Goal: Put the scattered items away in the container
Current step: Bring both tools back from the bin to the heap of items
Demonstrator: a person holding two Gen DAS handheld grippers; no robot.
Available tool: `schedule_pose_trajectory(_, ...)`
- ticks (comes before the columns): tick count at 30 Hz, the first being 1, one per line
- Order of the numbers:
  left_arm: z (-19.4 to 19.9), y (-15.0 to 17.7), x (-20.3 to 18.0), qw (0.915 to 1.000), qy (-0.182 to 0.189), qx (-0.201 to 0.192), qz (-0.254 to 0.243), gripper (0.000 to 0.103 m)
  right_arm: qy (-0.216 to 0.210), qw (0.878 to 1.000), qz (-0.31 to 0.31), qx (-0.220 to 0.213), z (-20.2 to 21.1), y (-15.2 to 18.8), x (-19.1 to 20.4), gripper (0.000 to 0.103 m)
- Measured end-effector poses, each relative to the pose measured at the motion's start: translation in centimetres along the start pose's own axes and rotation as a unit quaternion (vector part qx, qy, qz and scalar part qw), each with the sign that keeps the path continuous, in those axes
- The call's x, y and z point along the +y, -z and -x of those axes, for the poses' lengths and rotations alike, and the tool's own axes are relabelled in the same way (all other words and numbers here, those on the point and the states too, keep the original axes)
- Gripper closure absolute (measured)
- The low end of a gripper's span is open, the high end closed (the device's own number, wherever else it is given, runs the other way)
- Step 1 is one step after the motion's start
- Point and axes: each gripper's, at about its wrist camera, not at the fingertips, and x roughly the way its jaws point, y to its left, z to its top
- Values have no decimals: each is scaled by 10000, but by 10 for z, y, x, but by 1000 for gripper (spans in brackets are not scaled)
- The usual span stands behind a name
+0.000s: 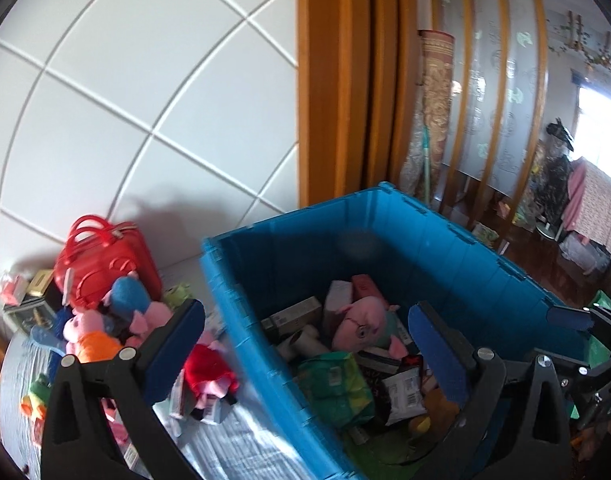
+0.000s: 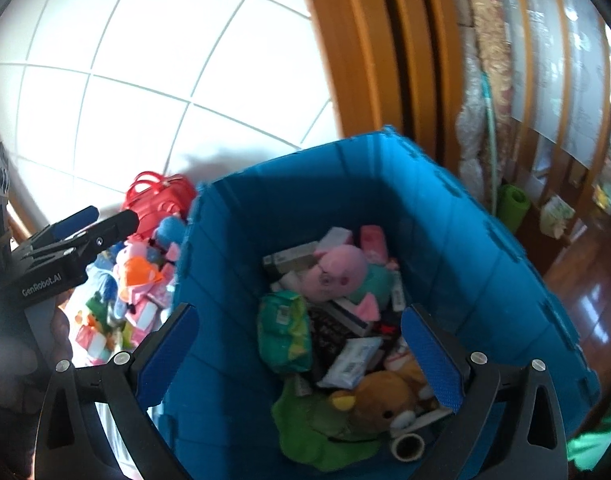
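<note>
The blue crate (image 2: 445, 216) stands by the tiled wall (image 1: 125, 100), holding a pink pig toy (image 2: 337, 276), a brown bear (image 2: 381, 400) and packets. My left tongs (image 1: 309, 344) and right tongs (image 2: 301, 352) gape wide, empty. More toys (image 1: 105, 320) lie beside a red bag (image 1: 101, 268).

A white tiled wall (image 1: 125, 92) meets an orange wooden door frame (image 1: 337, 80). Just right of the frame, a rolled patterned rug (image 1: 437, 96) stands upright. Further right, a glossy wooden floor (image 2: 593, 300) and a bright window (image 1: 601, 120).
</note>
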Motion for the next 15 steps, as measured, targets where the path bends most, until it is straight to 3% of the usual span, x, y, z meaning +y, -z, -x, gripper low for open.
schedule_pose_trajectory(15, 64, 43, 86, 9936, -999, 4, 528, 0, -828, 9930, 840, -52, -22, -3, 100, 0)
